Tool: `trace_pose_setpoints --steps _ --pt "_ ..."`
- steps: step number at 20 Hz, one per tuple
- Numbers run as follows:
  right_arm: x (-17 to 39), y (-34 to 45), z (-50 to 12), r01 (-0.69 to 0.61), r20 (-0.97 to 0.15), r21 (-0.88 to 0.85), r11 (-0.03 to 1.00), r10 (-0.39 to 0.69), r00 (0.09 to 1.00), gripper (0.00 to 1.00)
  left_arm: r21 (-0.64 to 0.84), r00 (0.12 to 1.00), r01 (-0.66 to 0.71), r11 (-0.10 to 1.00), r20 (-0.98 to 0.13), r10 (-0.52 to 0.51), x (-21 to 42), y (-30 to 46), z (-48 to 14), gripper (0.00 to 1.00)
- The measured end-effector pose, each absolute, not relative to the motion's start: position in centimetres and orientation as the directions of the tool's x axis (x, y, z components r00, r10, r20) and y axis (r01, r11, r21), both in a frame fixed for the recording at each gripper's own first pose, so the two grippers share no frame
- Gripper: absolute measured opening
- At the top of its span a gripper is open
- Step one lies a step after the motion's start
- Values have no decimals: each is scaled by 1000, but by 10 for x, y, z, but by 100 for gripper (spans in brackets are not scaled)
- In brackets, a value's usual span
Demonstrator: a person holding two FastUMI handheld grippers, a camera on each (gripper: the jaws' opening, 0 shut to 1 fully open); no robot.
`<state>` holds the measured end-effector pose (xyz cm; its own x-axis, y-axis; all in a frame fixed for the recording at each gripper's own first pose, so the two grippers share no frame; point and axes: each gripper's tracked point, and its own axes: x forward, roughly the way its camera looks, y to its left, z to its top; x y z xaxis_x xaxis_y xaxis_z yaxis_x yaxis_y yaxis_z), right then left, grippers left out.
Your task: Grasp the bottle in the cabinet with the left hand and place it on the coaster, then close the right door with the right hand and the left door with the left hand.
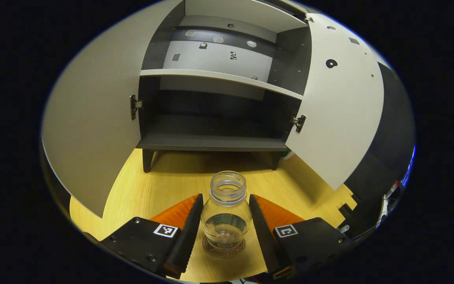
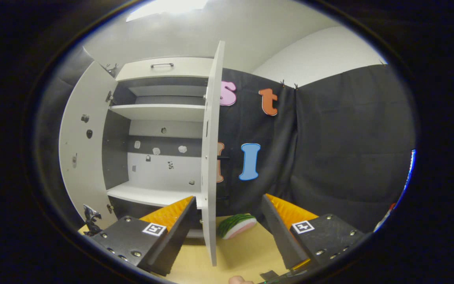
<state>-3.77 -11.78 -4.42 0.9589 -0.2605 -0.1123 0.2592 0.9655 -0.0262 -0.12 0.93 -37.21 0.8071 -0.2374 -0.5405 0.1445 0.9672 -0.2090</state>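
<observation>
Left tool (image 1: 225, 228) flanking bottle (image 1: 227, 213) on coaster (image 1: 224, 247).

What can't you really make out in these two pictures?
- Coaster, left gripper view: mostly hidden under the bottle; its printed ring is too small to read.
- Right door, right gripper view: seen edge-on, so its face is hidden.
- Watermelon slice, right gripper view: partly hidden behind that door.
- Left gripper: whether its fingers touch the bottle is unclear.

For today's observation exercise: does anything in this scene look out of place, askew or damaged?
Nothing looks damaged. The bottle stands upright on the coaster. Only a watermelon slice lying on the table beside the cabinet's right door seems odd.
</observation>
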Motion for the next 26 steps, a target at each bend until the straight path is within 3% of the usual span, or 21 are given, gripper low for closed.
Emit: trace_pose_setpoints --steps 11,15,26 --pt "-36 -118 -49 258 -122 -8 966 -257 959 100 -174 777 171 970 -581 -242 -29 6 -370 75" --pt "-36 -116 -50 253 -126 -4 967 -251 960 100 -148 751 160 976 -624 -218 -37 10 -380 79" --pt "-36 -122 -57 264 -138 0 965 -261 955 100 -136 772 190 972 -591 -233 -24 0 -367 85"
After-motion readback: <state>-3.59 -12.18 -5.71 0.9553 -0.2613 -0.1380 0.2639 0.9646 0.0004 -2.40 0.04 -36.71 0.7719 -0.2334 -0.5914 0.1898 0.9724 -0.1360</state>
